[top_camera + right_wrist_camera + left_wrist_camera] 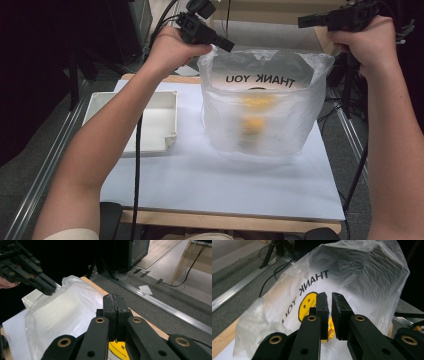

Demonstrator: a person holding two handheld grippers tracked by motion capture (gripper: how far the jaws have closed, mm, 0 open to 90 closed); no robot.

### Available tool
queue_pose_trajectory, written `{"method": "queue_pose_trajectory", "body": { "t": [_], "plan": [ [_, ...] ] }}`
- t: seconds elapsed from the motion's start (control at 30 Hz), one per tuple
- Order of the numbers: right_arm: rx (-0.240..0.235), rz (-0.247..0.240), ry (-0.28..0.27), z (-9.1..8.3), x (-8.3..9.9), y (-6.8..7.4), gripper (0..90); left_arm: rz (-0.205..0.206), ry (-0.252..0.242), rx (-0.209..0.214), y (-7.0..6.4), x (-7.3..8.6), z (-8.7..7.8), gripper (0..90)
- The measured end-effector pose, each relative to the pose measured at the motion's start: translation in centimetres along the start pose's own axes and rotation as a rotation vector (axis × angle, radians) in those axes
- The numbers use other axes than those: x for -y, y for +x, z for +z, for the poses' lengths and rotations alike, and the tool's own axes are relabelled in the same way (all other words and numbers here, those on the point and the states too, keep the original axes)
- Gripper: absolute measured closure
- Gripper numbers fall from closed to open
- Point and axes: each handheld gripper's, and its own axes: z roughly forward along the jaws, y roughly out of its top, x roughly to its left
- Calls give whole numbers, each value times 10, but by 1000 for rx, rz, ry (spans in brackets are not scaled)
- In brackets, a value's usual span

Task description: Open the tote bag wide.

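Note:
A translucent plastic bag (260, 125) printed THANK YOU with a yellow smiley (305, 306) stands open on the white tabletop (220, 185). Something yellow (253, 124) shows blurred through its near wall. My left gripper (227, 46) sits at the bag's top left corner, its jaws pinched on the rim with a thin gap between the pads (322, 312); the right gripper view shows its tip (48, 290) on that raised corner of the bag (65, 312). My right gripper (302, 21) hovers above the bag's far right side, pads (110, 315) pressed together.
A shallow white tray (170, 112) lies left of the bag. The wooden table edge (230, 221) runs along the front. Metal rails (45, 170) and stand legs (350, 100) flank the table on the grey floor.

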Motion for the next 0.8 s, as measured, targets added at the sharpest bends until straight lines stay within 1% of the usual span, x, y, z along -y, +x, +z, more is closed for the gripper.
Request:
{"method": "queue_pose_trajectory", "body": {
  "t": [0.03, 0.07, 0.13, 0.17, 0.2, 0.23, 0.27, 0.3, 0.37, 0.4, 0.43, 0.47, 0.5, 0.53, 0.57, 0.67, 0.73, 0.8],
  "plan": [
    [-4, -6, 3, 7, -4, 5, 900, 3, 7, -3, -1, -9, 5, 847],
    [-4, -6, 3, 7, -4, 5, 900, 3, 7, -3, -1, -9, 5, 848],
    [-12, -4, 8, 13, -8, 10, 900, -1, 4, -10, -1, -17, 8, 849],
    [-18, 6, 13, 16, -10, 12, 900, -4, 2, -10, -1, -21, 11, 851],
    [-18, 9, 21, 23, -12, 16, 900, -7, 1, -12, -1, -23, 12, 856],
    [-21, 8, 24, 26, -12, 17, 900, -11, -8, -14, -2, -28, 17, 860],
    [-21, 8, 24, 26, -12, 17, 900, -11, -8, -14, -2, -28, 17, 861],
    [-22, 0, 31, 30, -12, 18, 900, -13, -11, -13, -2, -30, 21, 861],
    [-12, -14, 68, 38, -8, 19, 900, -14, -11, -10, -3, -30, 28, 862],
    [-16, -17, 94, 45, -2, 20, 900, -15, -11, -6, -3, -30, 32, 863],
    [-19, -18, 97, 47, 1, 21, 900, -19, -6, 1, -2, -26, 40, 864],
    [-19, -18, 97, 47, 1, 21, 900, -19, -6, 1, -2, -26, 40, 864],
    [-23, -20, 99, 48, 4, 21, 900, -22, -5, 1, -2, -24, 43, 864],
    [-12, -33, 118, 51, 12, 22, 900, -30, 2, 6, 0, -18, 49, 864],
    [-12, -33, 118, 51, 12, 22, 900, -30, 2, 6, 0, -18, 49, 864],
    [-10, -30, 139, 53, 25, 21, 900, -44, 12, 13, 4, -9, 57, 863],
    [-12, -20, 150, 54, 36, 20, 900, -54, 18, 8, 5, -2, 62, 863],
    [-11, -17, 157, 55, 44, 19, 900, -57, 22, 6, 5, 0, 64, 864]
  ]
}}
